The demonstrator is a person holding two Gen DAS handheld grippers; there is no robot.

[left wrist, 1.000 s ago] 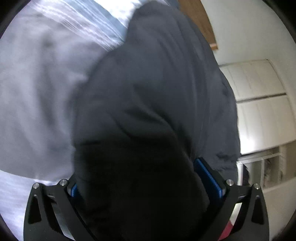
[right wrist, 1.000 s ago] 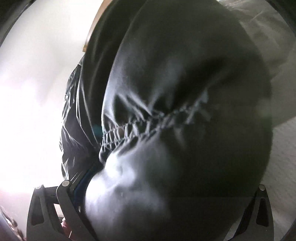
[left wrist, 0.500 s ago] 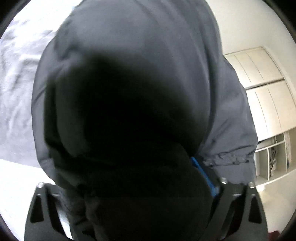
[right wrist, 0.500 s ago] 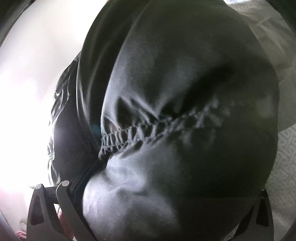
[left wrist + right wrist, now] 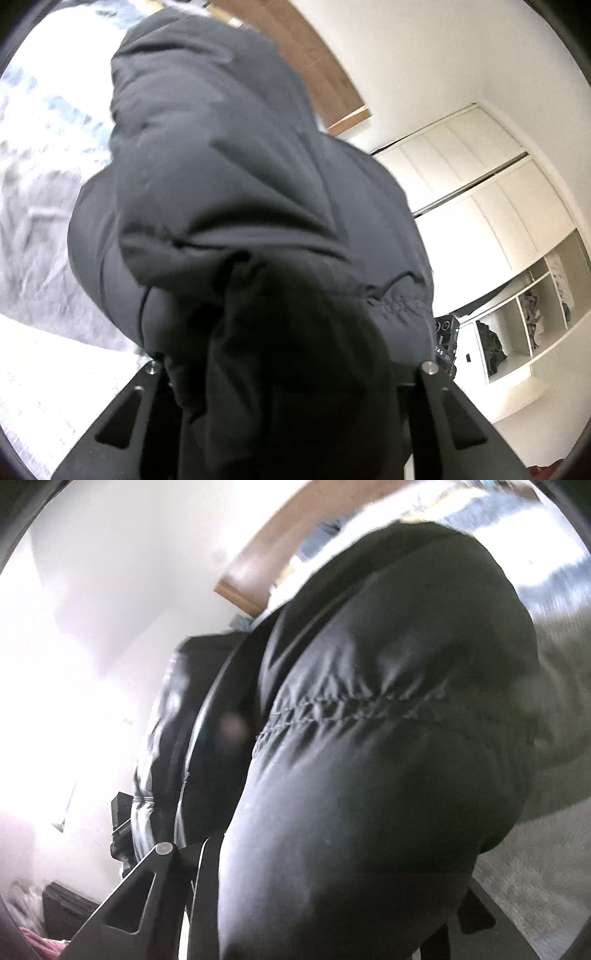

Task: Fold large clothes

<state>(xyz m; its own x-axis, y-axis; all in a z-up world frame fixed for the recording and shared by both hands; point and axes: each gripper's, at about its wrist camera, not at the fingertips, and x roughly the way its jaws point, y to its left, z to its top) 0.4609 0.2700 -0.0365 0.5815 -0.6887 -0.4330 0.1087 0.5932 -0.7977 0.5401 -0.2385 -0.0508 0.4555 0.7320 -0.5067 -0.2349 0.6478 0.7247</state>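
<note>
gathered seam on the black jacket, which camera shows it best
The right wrist view: the gathered seam runs across the black jacket, well lit. The left wrist view shows only a short puckered piece at the jacket's right edge.

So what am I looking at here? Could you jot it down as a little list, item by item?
garment: dark padded jacket, bunched up, filling most of both views
left gripper: fingers have just been closing, jacket fabric between them
right gripper: fingers have just been closing, jacket fabric between them
underneath: pale bedding
background: white wardrobe with open shelves; wooden headboard
sharpness: both views blurred; fingertips hidden by cloth
</note>
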